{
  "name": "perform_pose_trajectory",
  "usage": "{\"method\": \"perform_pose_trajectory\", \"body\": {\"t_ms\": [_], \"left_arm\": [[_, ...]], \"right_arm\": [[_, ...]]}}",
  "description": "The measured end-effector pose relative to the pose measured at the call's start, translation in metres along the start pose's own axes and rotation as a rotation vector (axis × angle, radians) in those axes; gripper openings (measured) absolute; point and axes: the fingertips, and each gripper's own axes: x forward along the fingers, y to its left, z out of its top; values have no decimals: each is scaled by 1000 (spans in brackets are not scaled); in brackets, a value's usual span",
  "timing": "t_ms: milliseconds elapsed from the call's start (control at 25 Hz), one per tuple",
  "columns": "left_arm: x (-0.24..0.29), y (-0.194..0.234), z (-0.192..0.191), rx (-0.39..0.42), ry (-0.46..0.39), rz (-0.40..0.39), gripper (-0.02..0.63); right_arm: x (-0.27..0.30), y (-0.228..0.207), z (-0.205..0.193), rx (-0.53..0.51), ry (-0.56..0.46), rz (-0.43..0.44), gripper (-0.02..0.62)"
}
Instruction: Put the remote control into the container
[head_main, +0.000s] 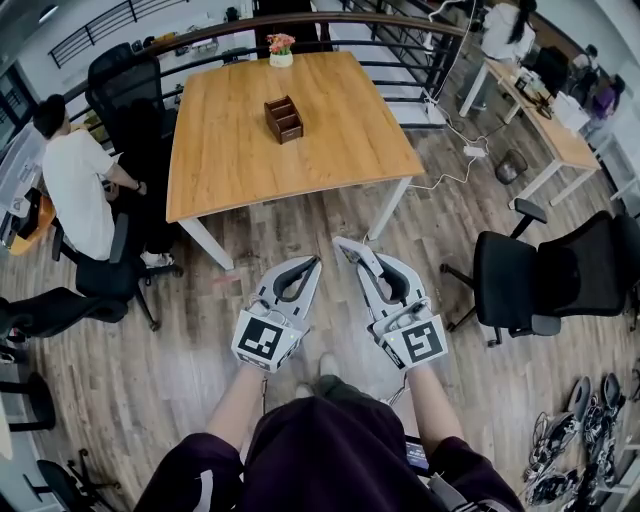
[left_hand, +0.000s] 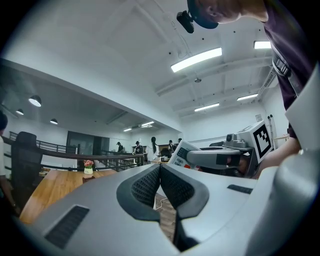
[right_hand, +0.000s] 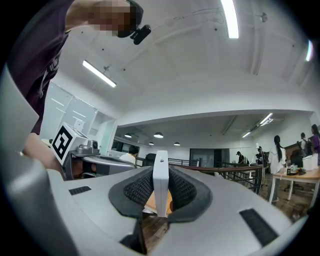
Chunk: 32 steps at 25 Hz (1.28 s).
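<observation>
A white remote control (right_hand: 160, 182) stands edge-on between the pads of my right gripper (right_hand: 161, 195), which is shut on it. In the head view the remote (head_main: 350, 250) sticks out of the right gripper (head_main: 360, 262) above the wooden floor. My left gripper (head_main: 314, 263) hangs beside it, shut with nothing between its jaws (left_hand: 160, 175). The container, a small brown wooden box (head_main: 284, 119), sits on the far wooden table (head_main: 220, 170), well ahead of both grippers. The left gripper view also shows the remote (left_hand: 181, 155) in the right gripper.
A flower pot (head_main: 281, 50) stands at the table's far edge. Black office chairs (head_main: 530, 275) sit to the right and left, and a seated person (head_main: 75, 180) is at the left. Another desk (head_main: 545, 110) stands far right, with cables on the floor (head_main: 470, 150).
</observation>
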Motion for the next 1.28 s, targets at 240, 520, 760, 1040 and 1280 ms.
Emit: {"method": "perform_pose_trajectory", "body": {"t_ms": [240, 520, 760, 1040, 1280], "left_arm": [[35, 3, 4, 16, 8, 29, 14], [52, 10, 5, 24, 9, 72, 14], [58, 40, -13, 9, 40, 103, 14], [81, 80, -21, 6, 54, 89, 14], [102, 118, -30, -6, 69, 74, 14]], "right_arm": [[6, -33, -9, 9, -5, 25, 92], [19, -58, -16, 39, -16, 58, 92], [45, -67, -31, 51, -8, 71, 92], [89, -78, -45, 64, 5, 66, 92], [132, -86, -58, 75, 21, 71, 92]]}}
